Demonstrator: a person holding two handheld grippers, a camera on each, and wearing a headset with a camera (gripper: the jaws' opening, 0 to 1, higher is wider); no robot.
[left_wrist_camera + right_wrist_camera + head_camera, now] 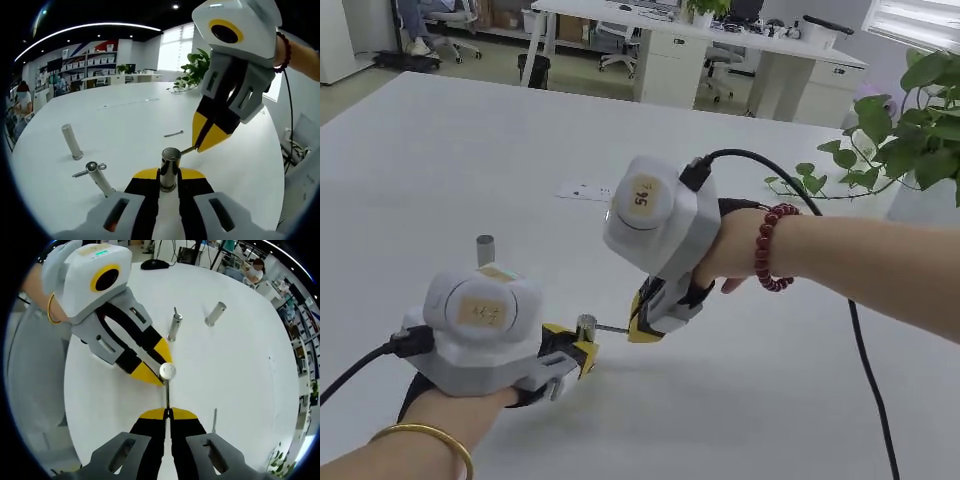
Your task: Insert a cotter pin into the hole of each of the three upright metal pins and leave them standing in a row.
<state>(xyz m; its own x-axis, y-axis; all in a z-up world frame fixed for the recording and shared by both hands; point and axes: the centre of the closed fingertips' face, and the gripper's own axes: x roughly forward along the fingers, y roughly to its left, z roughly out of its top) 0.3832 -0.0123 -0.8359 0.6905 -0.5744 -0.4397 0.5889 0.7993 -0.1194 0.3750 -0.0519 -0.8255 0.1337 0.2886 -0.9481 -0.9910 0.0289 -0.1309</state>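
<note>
Pins stand on the counter (pixel 135 120). The left tongs (pixel 170 176) are clamped on the near pin (pixel 170 159); the right tongs (pixel 167 413) pinch a cotter pin (pixel 168 396), its tip at that pin's side. A fitted pin (pixel 98 176) and a bare pin (pixel 72 141) stand nearby.

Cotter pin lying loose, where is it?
In the left gripper view, the loose cotter pin lies flat on the table, past the upright pin in the left tool and near the right tool.
</note>
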